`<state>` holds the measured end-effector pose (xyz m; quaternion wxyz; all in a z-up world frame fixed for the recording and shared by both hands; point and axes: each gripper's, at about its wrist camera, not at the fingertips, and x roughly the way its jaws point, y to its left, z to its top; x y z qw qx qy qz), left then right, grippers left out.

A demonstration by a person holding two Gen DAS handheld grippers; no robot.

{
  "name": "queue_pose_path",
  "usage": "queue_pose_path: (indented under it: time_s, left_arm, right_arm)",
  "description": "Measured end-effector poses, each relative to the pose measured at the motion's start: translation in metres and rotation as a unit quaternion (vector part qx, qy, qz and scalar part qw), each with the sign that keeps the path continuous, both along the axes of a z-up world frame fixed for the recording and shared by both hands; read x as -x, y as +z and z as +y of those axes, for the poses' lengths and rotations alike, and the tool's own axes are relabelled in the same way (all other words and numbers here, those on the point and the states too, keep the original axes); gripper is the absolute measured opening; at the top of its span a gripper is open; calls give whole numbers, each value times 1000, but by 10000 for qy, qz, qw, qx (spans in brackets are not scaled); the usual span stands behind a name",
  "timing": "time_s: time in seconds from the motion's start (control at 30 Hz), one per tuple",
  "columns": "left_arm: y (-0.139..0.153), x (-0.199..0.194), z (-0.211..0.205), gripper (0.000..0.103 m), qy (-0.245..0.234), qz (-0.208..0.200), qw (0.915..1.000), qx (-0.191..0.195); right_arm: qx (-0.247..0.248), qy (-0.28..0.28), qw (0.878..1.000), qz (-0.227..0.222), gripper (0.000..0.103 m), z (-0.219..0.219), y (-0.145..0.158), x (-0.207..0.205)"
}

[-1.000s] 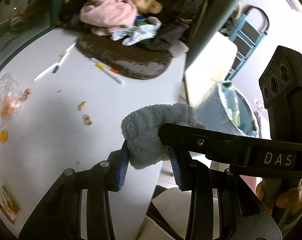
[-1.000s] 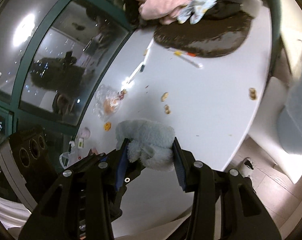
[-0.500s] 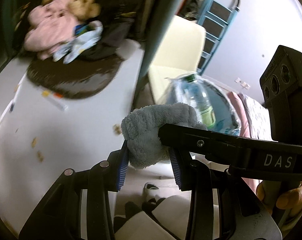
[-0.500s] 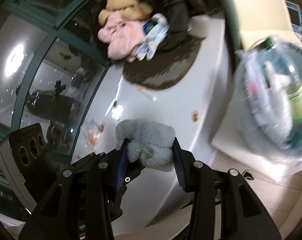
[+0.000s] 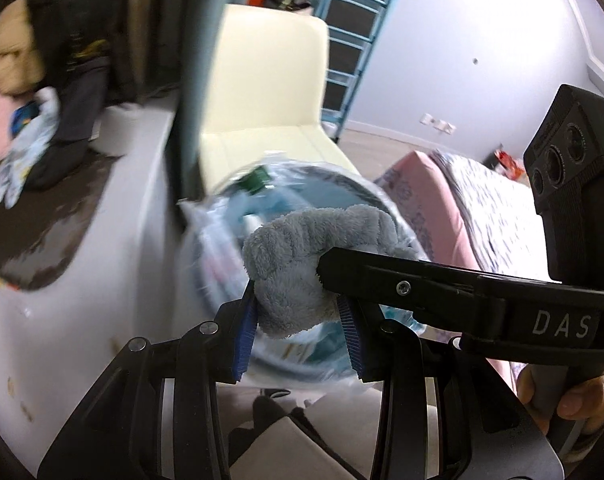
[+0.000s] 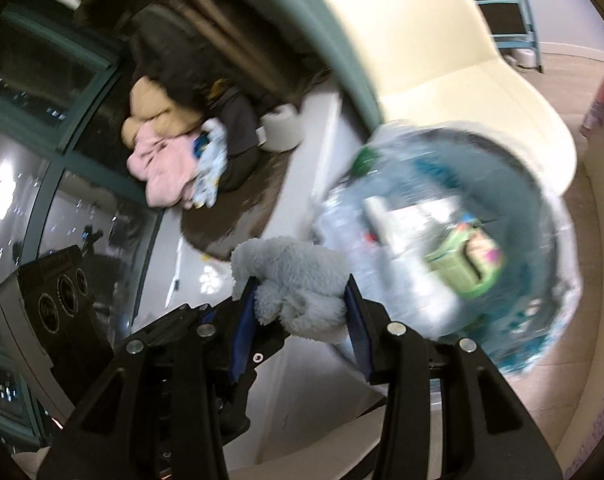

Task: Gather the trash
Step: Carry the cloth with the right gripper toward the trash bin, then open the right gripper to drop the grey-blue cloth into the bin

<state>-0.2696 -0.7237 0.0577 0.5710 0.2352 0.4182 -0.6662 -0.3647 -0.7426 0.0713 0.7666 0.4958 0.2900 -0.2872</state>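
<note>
A white counter (image 5: pixel 114 280) edge, cream chair (image 5: pixel 270 92) and lined bin (image 6: pixel 542 216) fill a blurred room. Both the left gripper (image 5: pixel 298 324) and right gripper (image 6: pixel 302 312) clench one fluffy grey cloth (image 5: pixel 298 264), held over the bin, probably carrying crumbs. Next, likely: shake it out over the crinkly liner.

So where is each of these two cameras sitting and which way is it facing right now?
Left wrist: rides the left gripper, looking down its fingers at the grey cloth and lined trash bin; the right gripper and a hand cross the view.
Right wrist: rides the right gripper, facing the same cloth and bin; the left gripper's body shows lower left.
Shared: cloth, bin, cream chair.
</note>
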Motion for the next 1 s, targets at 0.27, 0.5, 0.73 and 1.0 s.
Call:
queue_pose_path:
  time_s: [0.27, 0.5, 0.73, 1.0]
  left_arm:
    - [-16, 28, -34, 60, -295, 8, 9992, -271]
    - [-18, 22, -40, 78, -23, 88, 9993, -358]
    - [-17, 7, -31, 82, 196, 75, 9990, -401]
    - [-12, -15, -5, 82, 373, -2, 9987, -343]
  right_arm:
    - [-157, -448, 9987, 205, 40, -24, -10, 35]
    - [-334, -1098, 9926, 394, 63, -37, -17, 56]
    - [-199, -1205, 9906, 612, 66, -34, -15, 50]
    - [-125, -972, 9937, 550, 66, -16, -11, 27]
